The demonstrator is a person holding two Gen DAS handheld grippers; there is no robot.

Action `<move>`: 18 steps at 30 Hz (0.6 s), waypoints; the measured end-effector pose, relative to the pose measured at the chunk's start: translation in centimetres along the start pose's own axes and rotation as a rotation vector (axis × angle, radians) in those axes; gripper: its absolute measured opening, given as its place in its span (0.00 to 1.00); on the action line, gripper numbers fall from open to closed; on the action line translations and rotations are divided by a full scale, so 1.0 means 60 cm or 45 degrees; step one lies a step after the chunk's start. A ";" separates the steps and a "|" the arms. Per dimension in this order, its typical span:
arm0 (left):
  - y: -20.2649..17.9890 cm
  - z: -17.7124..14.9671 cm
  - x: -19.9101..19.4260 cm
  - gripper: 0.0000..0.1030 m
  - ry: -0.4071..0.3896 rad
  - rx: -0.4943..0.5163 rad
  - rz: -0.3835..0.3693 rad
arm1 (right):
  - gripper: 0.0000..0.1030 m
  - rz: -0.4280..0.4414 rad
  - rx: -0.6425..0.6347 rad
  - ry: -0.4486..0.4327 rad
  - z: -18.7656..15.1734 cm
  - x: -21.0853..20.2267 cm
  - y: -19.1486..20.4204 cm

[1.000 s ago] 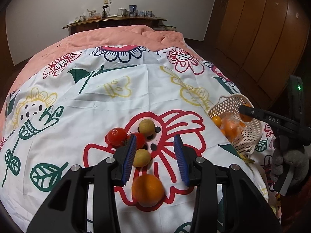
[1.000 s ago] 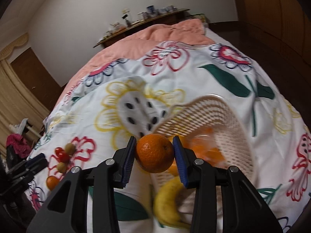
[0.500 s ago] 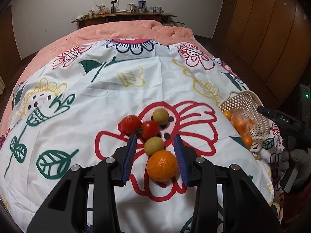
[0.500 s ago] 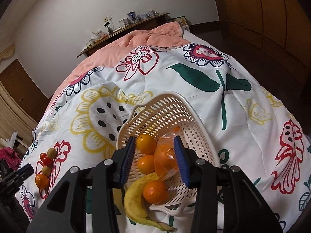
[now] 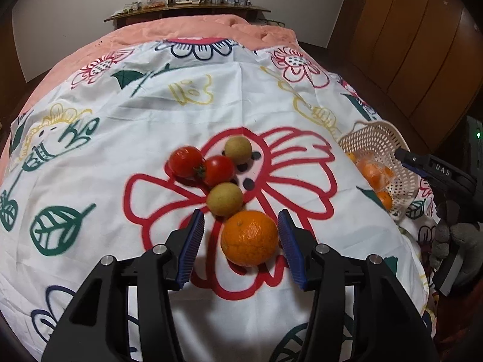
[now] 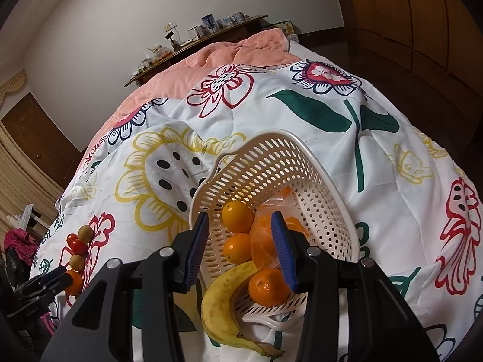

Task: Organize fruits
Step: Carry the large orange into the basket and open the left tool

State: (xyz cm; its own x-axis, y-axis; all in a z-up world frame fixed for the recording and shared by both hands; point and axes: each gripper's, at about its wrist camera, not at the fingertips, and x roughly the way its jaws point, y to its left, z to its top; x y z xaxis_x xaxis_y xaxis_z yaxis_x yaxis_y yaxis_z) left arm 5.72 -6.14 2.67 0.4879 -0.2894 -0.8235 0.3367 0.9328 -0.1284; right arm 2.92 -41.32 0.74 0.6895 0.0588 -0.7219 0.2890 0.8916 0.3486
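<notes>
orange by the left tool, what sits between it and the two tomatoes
In the left wrist view, one yellow-green round fruit lies between the orange and the tomatoes, touching the nearer tomato; whether it touches the orange is unclear.

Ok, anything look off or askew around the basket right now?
Yes. The basket is tipped on its side on the bedspread, its mouth facing the right gripper. A banana lies half out over the rim, so it and the oranges near the mouth could roll out.
</notes>
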 end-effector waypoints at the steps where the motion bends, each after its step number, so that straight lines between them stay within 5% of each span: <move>1: -0.001 -0.002 0.004 0.51 0.012 -0.002 0.002 | 0.42 0.005 0.000 0.003 -0.001 0.001 0.000; 18: -0.052 0.007 -0.010 0.39 -0.012 0.093 0.045 | 0.42 0.063 0.045 -0.057 -0.002 -0.020 -0.031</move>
State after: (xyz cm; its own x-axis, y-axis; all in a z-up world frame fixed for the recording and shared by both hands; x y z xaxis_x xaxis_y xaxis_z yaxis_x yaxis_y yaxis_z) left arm 4.70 -8.98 3.83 0.5078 -0.2591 -0.8216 0.3767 0.9245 -0.0587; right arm 1.49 -42.99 0.87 0.7322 0.0815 -0.6762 0.2768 0.8715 0.4049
